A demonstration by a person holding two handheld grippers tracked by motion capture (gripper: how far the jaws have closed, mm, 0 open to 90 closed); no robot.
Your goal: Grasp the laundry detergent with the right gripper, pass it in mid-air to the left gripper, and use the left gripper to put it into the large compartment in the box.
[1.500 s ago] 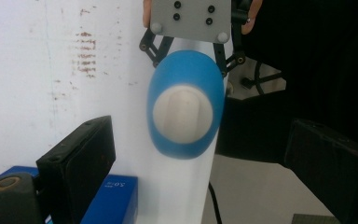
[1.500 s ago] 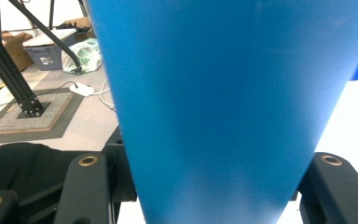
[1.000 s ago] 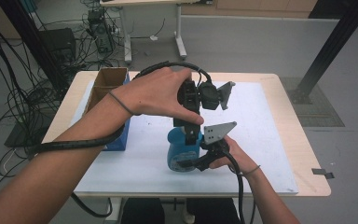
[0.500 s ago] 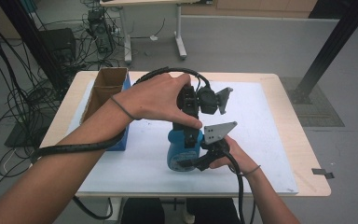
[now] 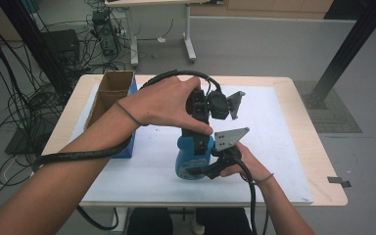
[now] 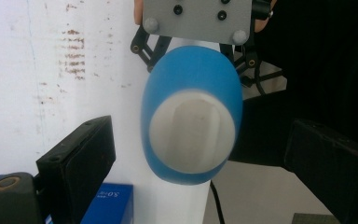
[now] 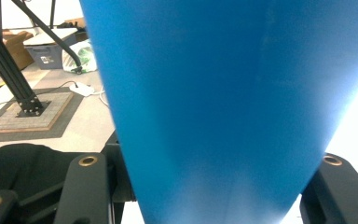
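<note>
Right gripper holds a blue cup

Right gripper (image 5: 203, 171) clamps the blue cup (image 5: 188, 156) near the table's (image 5: 323, 188) six o'clock edge. Left gripper (image 6: 205, 158) hangs above the cup at twelve o'clock, jaws wide on both sides, not touching.

My grippers are black; the left gripper (image 5: 203, 147) trails a ribbed black cable (image 5: 78, 156); the right gripper (image 5: 200, 171) carries a grey three-cornered plate (image 5: 229, 138) with dark screws; brass rings sit in its jaws; thin bands circle both my wrists.
</note>
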